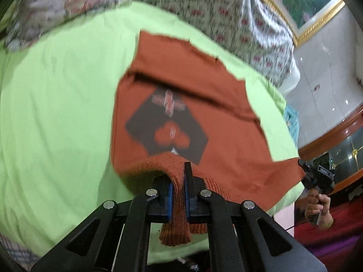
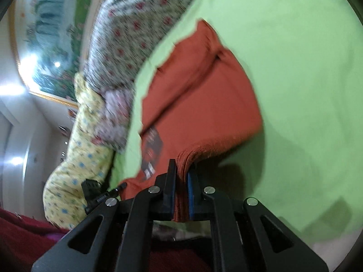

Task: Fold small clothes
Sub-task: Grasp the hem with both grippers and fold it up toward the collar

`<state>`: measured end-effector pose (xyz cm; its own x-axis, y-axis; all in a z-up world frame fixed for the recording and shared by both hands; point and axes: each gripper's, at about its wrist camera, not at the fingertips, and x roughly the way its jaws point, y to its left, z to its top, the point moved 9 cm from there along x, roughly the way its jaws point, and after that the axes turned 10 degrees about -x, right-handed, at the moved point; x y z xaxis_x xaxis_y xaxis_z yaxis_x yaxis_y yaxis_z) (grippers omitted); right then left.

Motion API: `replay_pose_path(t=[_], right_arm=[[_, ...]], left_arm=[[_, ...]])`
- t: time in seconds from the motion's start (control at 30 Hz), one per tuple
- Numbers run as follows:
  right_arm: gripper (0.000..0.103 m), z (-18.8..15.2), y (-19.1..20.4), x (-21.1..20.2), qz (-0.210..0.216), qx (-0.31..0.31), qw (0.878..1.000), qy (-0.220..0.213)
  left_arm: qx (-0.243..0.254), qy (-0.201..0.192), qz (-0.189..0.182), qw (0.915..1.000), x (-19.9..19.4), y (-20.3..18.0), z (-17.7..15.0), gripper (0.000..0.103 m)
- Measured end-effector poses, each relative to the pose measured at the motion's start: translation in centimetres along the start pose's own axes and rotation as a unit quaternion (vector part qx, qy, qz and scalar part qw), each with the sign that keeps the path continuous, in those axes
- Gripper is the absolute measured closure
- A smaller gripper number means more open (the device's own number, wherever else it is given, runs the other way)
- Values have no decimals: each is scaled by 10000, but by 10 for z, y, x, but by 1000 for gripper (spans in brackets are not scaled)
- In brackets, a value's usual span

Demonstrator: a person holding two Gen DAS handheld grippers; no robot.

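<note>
A small rust-orange knit top point(image 1: 204, 104) with a dark diamond print lies on a light green sheet point(image 1: 56, 113). Its far part is folded over. My left gripper point(image 1: 179, 181) is shut on the ribbed near hem, which hangs down between the pads. My right gripper point(image 2: 181, 181) is shut on the other ribbed corner of the same top point(image 2: 199, 90) and lifts it off the sheet point(image 2: 306, 90). The right gripper also shows in the left wrist view point(image 1: 317, 174), at the garment's right corner, held by a hand.
A floral patterned blanket point(image 1: 215, 6) and a pillow point(image 1: 56, 11) lie along the far edge of the sheet. A yellow flowered pillow point(image 2: 79, 158) lies beside them. A framed picture point(image 1: 306, 2) hangs on the wall. Dark red cloth point(image 2: 27, 238) is near the bed edge.
</note>
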<state>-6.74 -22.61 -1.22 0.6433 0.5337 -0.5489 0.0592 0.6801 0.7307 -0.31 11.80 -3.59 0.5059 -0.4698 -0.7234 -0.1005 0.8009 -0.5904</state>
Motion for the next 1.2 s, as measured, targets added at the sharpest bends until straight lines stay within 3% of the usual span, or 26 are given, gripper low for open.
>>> replay_pose_path(t=[0.33, 0.53, 0.67, 0.87, 1.2], right_arm=[[94, 141, 6, 52, 144, -369, 9985, -387], [94, 217, -20, 100, -11, -292, 9987, -425], [94, 252, -31, 133, -68, -256, 9992, -311], [94, 278, -66, 171, -249, 21, 9996, -140], [91, 284, -118, 211, -795, 276, 9962, 207]], left_arm=[[103, -860, -150, 9961, 40, -46, 148, 98], [-85, -954, 42, 9954, 96, -51, 220, 98], [-282, -976, 163, 9947, 123, -43, 249, 98], [-629, -806, 405, 9939, 172, -12, 274, 98], [-738, -560, 737, 9930, 227, 12, 289, 94]])
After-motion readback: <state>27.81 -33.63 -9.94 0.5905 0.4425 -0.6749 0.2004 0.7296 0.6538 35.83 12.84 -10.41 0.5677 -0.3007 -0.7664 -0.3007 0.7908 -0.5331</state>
